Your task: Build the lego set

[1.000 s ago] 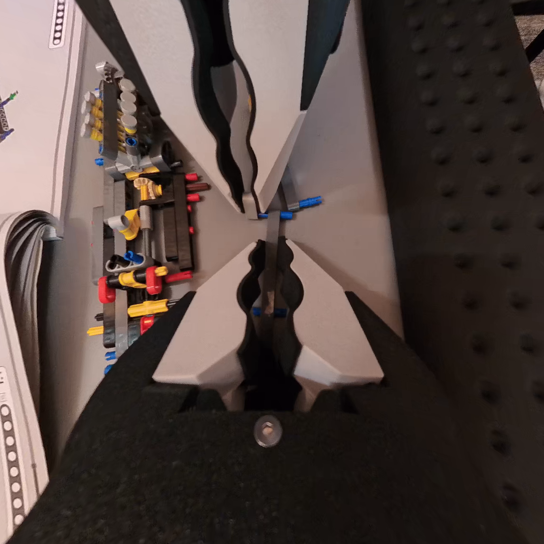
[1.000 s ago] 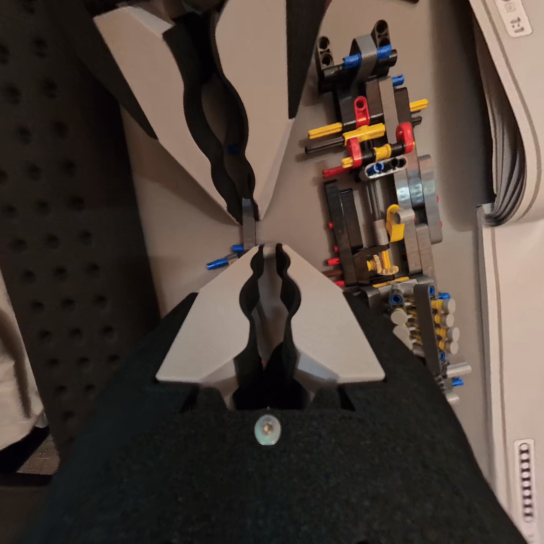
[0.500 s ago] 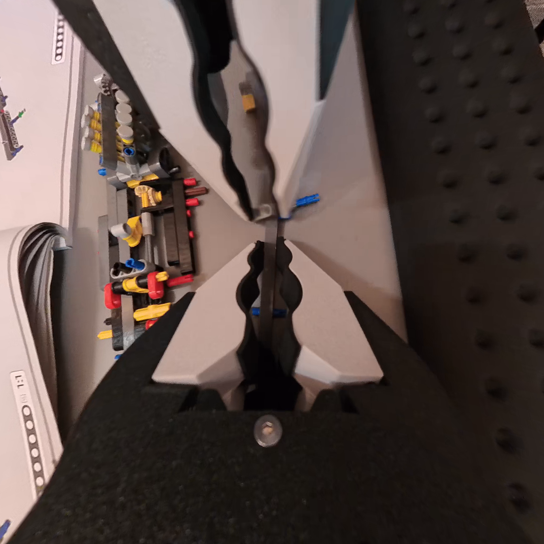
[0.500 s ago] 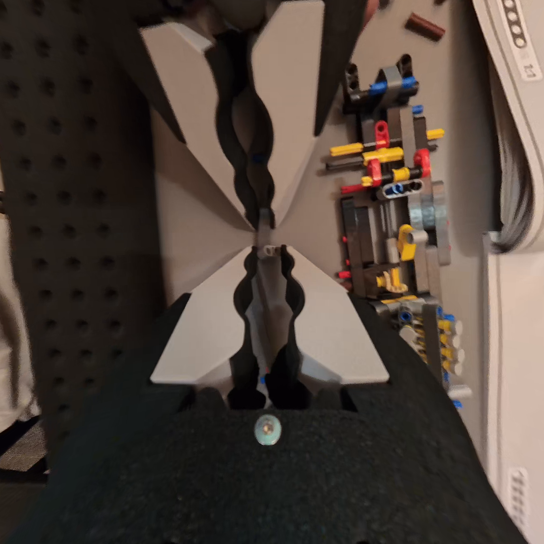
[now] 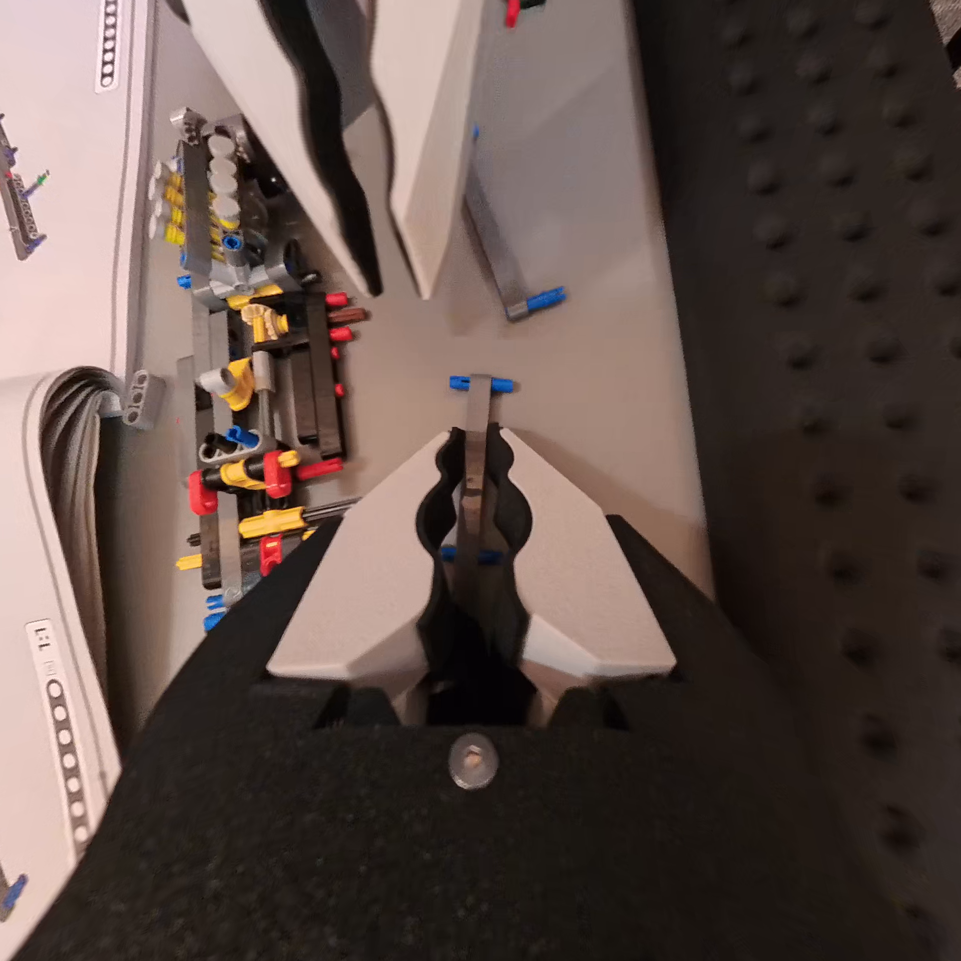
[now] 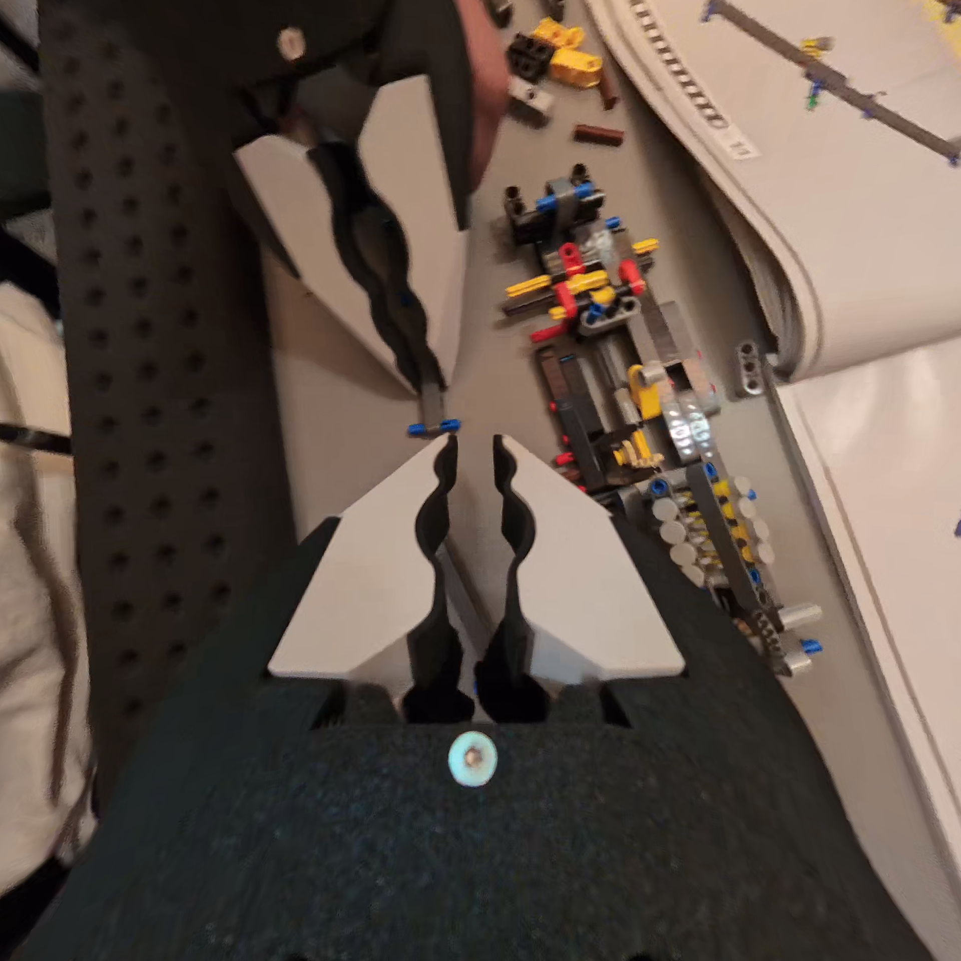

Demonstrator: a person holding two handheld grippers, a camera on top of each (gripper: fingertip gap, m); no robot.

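On a grey tabletop (image 5: 582,208) edged by a black studded mat (image 5: 832,364), the left gripper (image 5: 476,437) pinches a grey beam (image 5: 478,411) beside the lego model (image 5: 260,395), while the right gripper (image 6: 474,442) stands parted, empty.

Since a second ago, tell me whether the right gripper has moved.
Yes. In the left wrist view the right gripper has pulled back from the grey beam, up-frame along the built model, and its jaws now stand open.
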